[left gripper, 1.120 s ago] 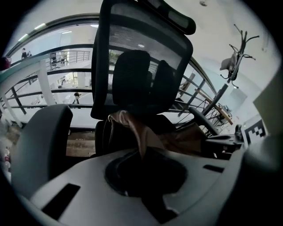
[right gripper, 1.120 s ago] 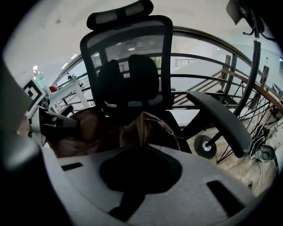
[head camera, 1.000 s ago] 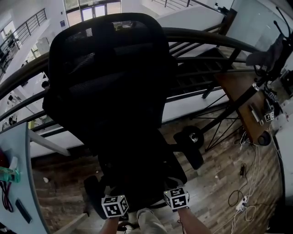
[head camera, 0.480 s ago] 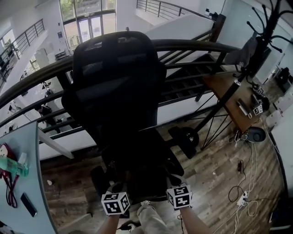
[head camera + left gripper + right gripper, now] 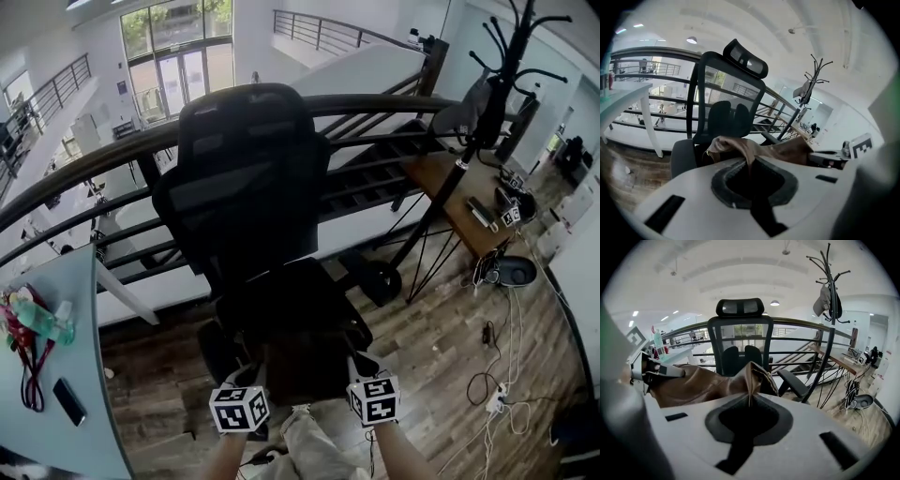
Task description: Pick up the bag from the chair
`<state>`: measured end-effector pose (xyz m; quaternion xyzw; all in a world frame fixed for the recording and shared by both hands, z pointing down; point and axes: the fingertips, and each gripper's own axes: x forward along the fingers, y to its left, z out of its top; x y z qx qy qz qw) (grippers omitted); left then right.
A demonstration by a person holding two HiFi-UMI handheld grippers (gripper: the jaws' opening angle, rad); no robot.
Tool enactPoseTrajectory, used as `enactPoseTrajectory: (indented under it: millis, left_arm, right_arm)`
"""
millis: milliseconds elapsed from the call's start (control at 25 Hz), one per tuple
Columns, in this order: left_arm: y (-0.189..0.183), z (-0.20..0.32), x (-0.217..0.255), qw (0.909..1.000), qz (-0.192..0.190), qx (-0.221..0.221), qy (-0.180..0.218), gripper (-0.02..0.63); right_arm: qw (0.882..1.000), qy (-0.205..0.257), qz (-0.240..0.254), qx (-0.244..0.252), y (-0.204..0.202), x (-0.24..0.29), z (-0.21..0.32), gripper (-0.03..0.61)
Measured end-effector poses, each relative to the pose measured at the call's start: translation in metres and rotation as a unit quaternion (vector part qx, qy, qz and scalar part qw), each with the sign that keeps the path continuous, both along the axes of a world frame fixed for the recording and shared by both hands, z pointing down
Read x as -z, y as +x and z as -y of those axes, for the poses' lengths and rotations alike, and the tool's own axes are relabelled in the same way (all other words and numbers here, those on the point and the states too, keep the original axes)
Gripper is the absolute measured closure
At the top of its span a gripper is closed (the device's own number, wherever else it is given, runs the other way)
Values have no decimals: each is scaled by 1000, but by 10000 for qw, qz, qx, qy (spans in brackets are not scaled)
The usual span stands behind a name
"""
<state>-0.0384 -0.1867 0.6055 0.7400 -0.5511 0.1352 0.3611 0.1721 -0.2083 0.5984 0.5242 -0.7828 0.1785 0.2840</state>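
A brown leather bag (image 5: 300,364) hangs stretched between my two grippers, over the front of the seat of a black office chair (image 5: 246,178). My left gripper (image 5: 251,377) is shut on the bag's left edge. In the left gripper view a fold of the bag (image 5: 736,146) is pinched in the left gripper (image 5: 750,161). My right gripper (image 5: 360,366) is shut on the other edge. In the right gripper view the bag (image 5: 703,383) runs left from the right gripper (image 5: 750,401). The chair (image 5: 739,333) stands behind it.
A curved black railing (image 5: 394,103) runs behind the chair. A coat rack (image 5: 487,84) and a wooden desk (image 5: 464,202) stand at the right, with cables (image 5: 497,375) on the wood floor. A pale table (image 5: 70,375) with a bottle and a phone is at the left.
The head view has drawn back from the chair, which now looks smaller. The brown bag now shows between the grippers, which sit slightly lower in the frame.
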Motion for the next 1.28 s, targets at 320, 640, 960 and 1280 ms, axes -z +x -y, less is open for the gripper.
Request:
enactPoseTrajectory:
  millis: [320,640,960,1280]
  left_arm:
    - [5,-50,37,9997,-92,-52,238,603]
    - [5,-99,67,9985,-232,19,505,602]
    - [1,-137,90,9971,-315,-63,690,603]
    - [1,-171,106,9957,-417,-81,819,603]
  right_arm:
    - [9995,295,86,-55,5,40,-52,561]
    - [9981,601,161,-38,3,75,-98,561]
    - [9965,770,314,-107,2,95,-139,561]
    - [9949,922,419,-16,2,114,-172,561]
